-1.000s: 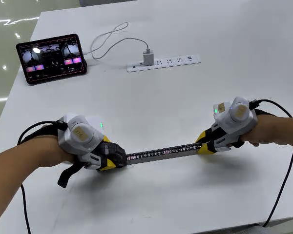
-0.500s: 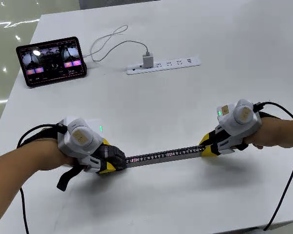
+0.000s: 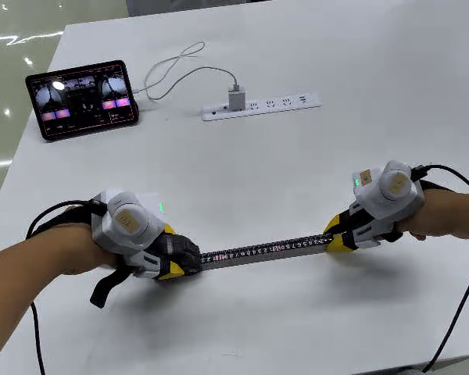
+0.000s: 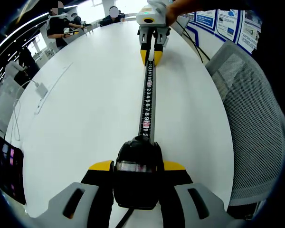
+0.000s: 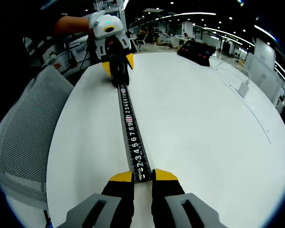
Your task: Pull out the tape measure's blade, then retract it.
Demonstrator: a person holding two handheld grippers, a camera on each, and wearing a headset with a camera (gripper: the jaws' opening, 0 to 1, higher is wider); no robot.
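blade (image 3: pixel 266 250) drawn longer, right hand-held gripper (image 3: pixel 333 236) farther

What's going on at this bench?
A person holds a hand-held gripper in each hand. The left hand-held gripper is clamped on the black plastic tape measure case, low over the white tabletop. The right hand-held gripper pinches the tip of the dark numbered blade, which runs straight between the two. The blade is pulled out, and the retracting step looks not yet done.
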